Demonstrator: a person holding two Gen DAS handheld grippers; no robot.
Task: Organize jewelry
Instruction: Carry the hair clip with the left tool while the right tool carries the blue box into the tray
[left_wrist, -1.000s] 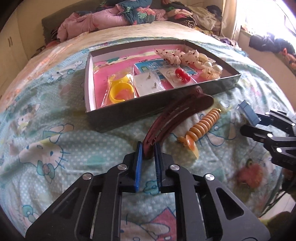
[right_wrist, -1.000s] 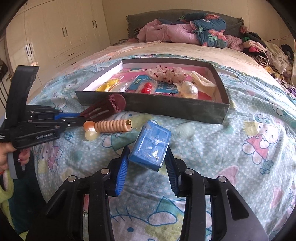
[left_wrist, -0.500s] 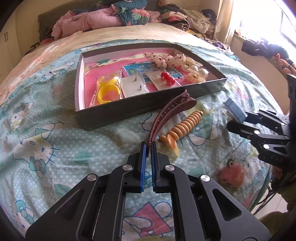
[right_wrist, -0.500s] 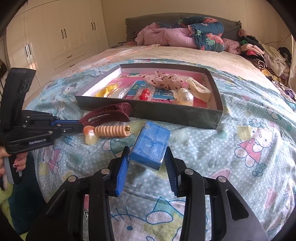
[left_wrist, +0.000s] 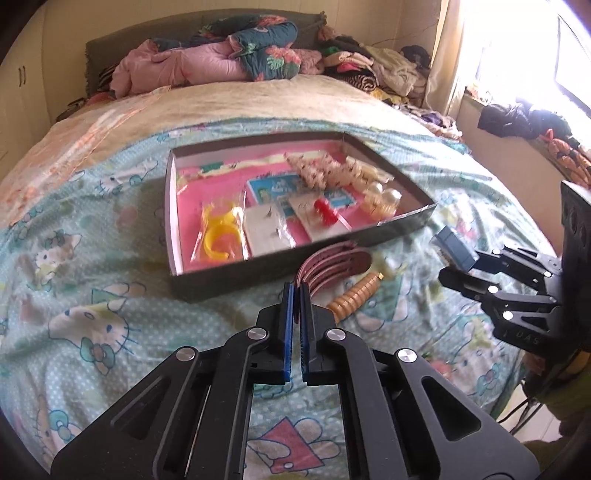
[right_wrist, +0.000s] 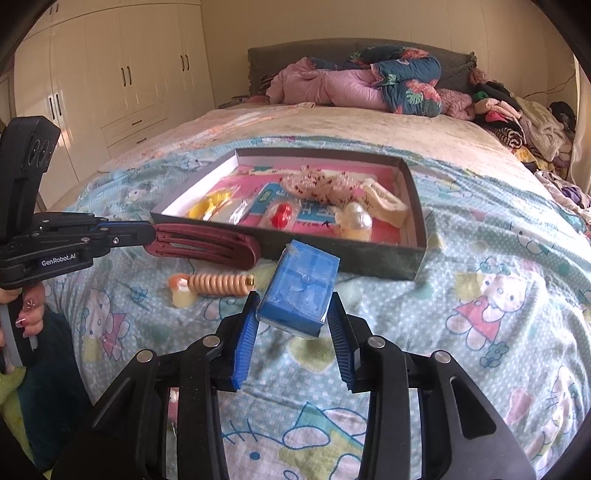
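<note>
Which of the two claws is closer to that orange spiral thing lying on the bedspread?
Left. The left gripper, gripping the maroon hair clip, sits just above the orange spiral hair tie. The right gripper, holding the blue box, is beside it, slightly farther.

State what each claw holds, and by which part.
Left claw: the dark red hair clip, pinched at one end. Right claw: the blue box, gripped across its two sides.
</note>
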